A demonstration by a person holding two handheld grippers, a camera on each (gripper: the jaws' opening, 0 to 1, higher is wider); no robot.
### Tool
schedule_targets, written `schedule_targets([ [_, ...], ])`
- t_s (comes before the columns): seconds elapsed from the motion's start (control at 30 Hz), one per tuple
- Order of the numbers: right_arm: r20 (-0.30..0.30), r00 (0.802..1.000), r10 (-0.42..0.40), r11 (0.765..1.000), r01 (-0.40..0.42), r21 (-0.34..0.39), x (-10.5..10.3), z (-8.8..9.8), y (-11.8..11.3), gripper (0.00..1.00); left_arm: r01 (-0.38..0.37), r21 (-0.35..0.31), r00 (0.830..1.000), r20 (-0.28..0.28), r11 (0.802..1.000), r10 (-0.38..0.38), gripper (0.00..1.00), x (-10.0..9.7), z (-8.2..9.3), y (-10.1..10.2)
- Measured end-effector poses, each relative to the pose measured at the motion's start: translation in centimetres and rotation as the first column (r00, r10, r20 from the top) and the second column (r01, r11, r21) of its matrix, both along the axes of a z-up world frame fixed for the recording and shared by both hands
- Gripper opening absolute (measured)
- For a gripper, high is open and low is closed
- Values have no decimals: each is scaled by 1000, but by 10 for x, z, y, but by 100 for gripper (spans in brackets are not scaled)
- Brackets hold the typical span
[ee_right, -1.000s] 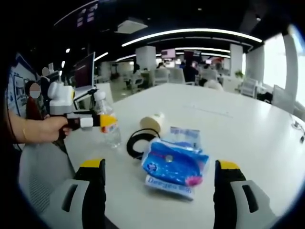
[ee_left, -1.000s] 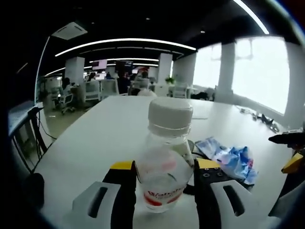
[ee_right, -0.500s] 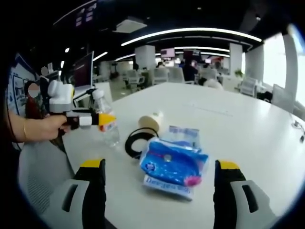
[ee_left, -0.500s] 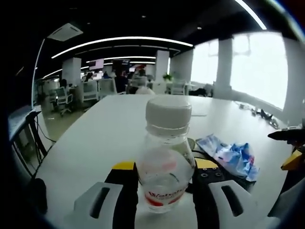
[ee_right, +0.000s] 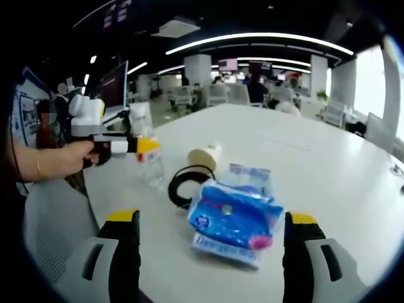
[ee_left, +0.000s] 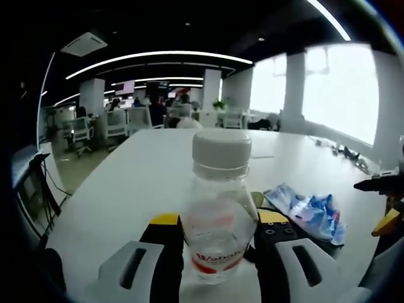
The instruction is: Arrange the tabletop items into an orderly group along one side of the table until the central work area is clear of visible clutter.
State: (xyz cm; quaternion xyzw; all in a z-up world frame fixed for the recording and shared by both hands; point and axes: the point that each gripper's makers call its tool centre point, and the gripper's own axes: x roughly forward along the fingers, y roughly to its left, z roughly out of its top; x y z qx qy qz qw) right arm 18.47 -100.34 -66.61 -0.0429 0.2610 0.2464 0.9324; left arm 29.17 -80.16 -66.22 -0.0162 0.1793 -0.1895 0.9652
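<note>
A clear plastic bottle point(ee_left: 218, 214) with a white cap and a red label stands upright between my left gripper's point(ee_left: 219, 222) yellow-tipped jaws, which are shut on its body. In the right gripper view the same bottle point(ee_right: 151, 167) is near the table's left edge, with the left gripper point(ee_right: 140, 146) and a person's hand point(ee_right: 63, 161) on it. A blue tissue pack point(ee_right: 237, 218) lies in front of my right gripper point(ee_right: 213, 221), whose jaws stand wide open and apart from it. Beside the pack lie a black cable coil point(ee_right: 182, 186) and a beige roll point(ee_right: 203, 155).
The white table point(ee_right: 309, 164) stretches far to the right and back with bare surface. A grey chair point(ee_right: 57, 221) stands at its near left edge. In the left gripper view the tissue pack point(ee_left: 308, 211) lies right of the bottle. Office desks and people are far behind.
The left gripper and bottle sit slightly higher and closer to the roll in the right gripper view. Both views shifted a little. The tissue pack, coil and roll have stayed put.
</note>
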Motion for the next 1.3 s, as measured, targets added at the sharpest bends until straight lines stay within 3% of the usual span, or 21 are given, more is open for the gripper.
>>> schedule_targets([
  [0.9, -35, 999, 39, 999, -39, -12, 17, -11, 7, 93, -24, 1, 999, 24, 1000, 24, 41, 61, 8, 32],
  [1.3, -44, 999, 28, 1000, -28, 0, 28, -16, 8, 93, -29, 15, 999, 27, 999, 28, 41, 88, 2, 44],
])
